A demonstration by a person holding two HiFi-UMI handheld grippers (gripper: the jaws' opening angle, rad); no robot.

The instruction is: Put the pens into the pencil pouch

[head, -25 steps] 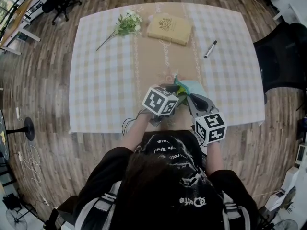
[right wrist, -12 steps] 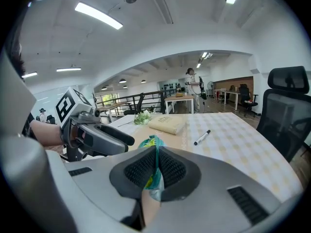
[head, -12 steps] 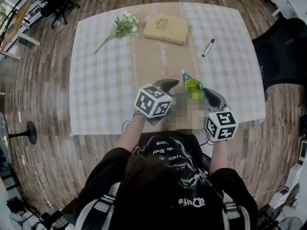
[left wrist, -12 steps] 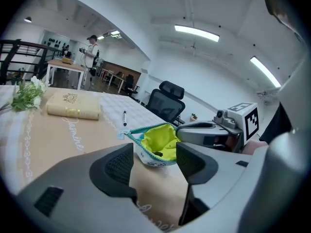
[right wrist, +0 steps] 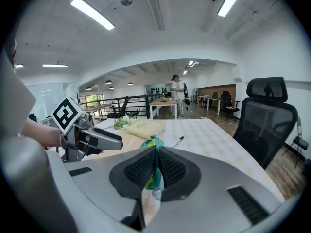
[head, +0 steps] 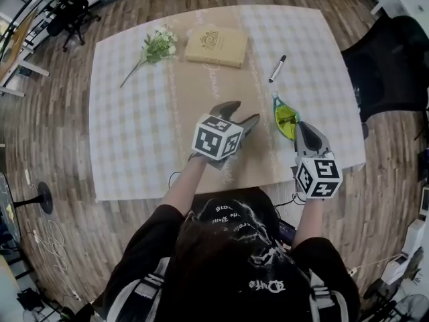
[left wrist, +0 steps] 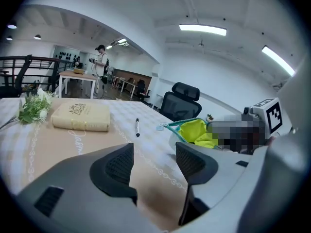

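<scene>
A black pen [head: 277, 68] lies on the checked tablecloth [head: 134, 133], far right of centre, also seen as the pen [left wrist: 137, 127] and the pen [right wrist: 175, 141]. The pencil pouch [head: 285, 118], yellow-green with teal edging, hangs just above the table near its right front. My right gripper [head: 298, 129] is shut on its near edge; the pouch fabric [right wrist: 153, 142] is pinched between the pads. My left gripper [head: 240, 113] hovers over the table's middle, left of the pouch [left wrist: 197, 132], open, with nothing between its fingers [left wrist: 116, 166].
A tan book [head: 216, 45] lies at the far middle and a sprig of white flowers [head: 151, 49] at the far left. A black office chair [head: 389, 66] stands off the table's right edge. The person's body is at the near edge.
The right gripper has carried the pouch to the right and slightly up. The left gripper has opened, parted from the pouch and moved out over the table's middle.
</scene>
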